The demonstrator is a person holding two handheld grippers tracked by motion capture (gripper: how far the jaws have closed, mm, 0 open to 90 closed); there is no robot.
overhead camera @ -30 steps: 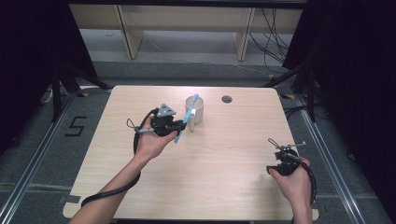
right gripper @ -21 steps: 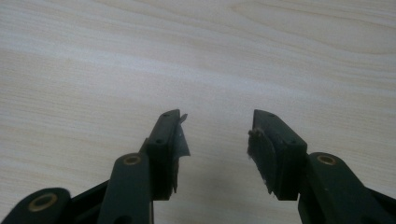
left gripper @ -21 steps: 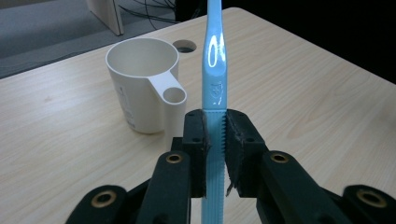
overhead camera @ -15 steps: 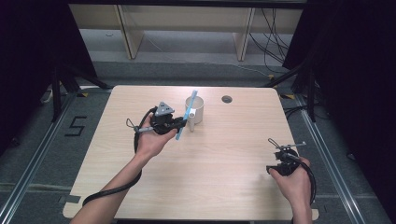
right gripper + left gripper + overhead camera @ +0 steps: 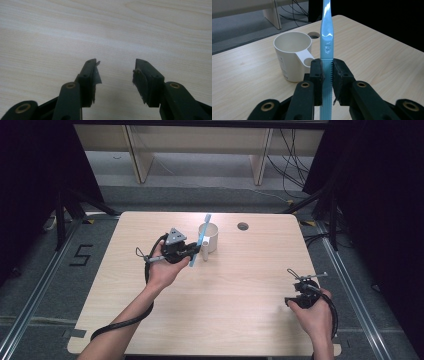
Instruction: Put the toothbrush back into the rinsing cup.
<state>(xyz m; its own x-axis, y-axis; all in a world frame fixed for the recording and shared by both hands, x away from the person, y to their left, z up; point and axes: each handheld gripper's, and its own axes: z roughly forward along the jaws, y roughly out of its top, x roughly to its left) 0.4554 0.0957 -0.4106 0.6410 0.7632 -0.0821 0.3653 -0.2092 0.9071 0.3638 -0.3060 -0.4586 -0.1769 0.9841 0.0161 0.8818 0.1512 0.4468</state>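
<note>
One light blue toothbrush [image 5: 326, 37], slim, stiff plastic and probably slippery, stands upright at the frame's centre, pinched at its ribbed handle by the left gripper [image 5: 327, 71]; that ribbing is the sensible hold. Just left of it sits a white cup [image 5: 292, 58], visibly empty. Lower right in the high view, the right gripper [image 5: 116, 71] has its fingers spread over bare tabletop [image 5: 105, 30], holding nothing.

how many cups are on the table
1: a white cup with a handle stands near the table's far edge, beside the blue toothbrush clamped in the left gripper. None looks hidden.
</note>
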